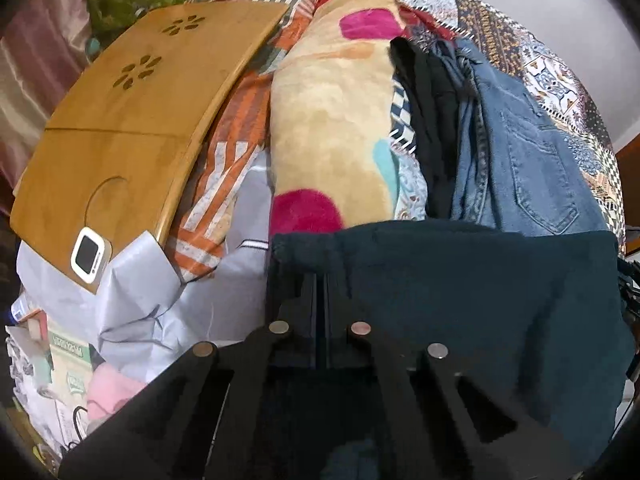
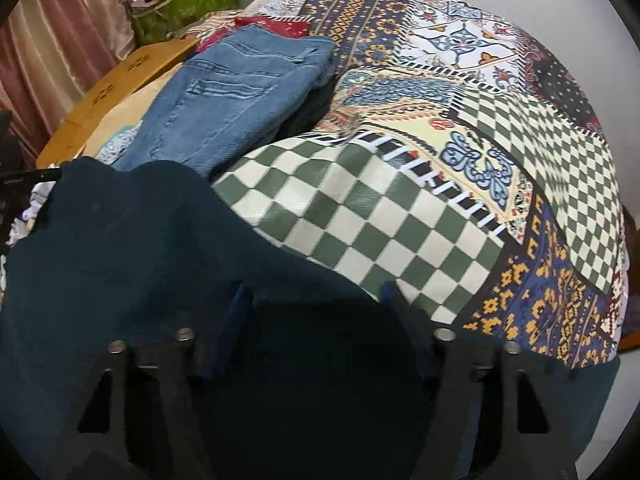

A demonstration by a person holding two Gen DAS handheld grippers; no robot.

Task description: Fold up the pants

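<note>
we have the dark teal pants [image 1: 480,304] at the near edge of the bed [image 2: 460,128], draped over the patchwork quilt and partly hanging toward us. the left tool [image 1: 320,280] has its fingers pressed together on the pants' gathered edge, so it is holding the cloth. the right tool [image 2: 312,300] stands wide, with the pants lying across the gap between its fingers [image 2: 240,312], gripping nothing.

our worry is the one-sided hold. if the left tool lifts or pulls while the right stays wide, the pants would likely swing, twist and bunch, and the fold would come out crooked. the hanging part could also drag the whole garment off the near edge. when the right tool narrows, it may catch the quilt along with the pants, since the two lie touching there. the jeans [image 2: 240,92] lie just beyond, so a broad sweep could snag them too.

counted: one pair of teal pants, one pair of blue jeans that we can make out, one black garment [image 1: 432,120] beside the jeans, one plush blanket [image 1: 336,112], one wooden tray [image 1: 132,120] toward the far left edge, two tools.
</note>
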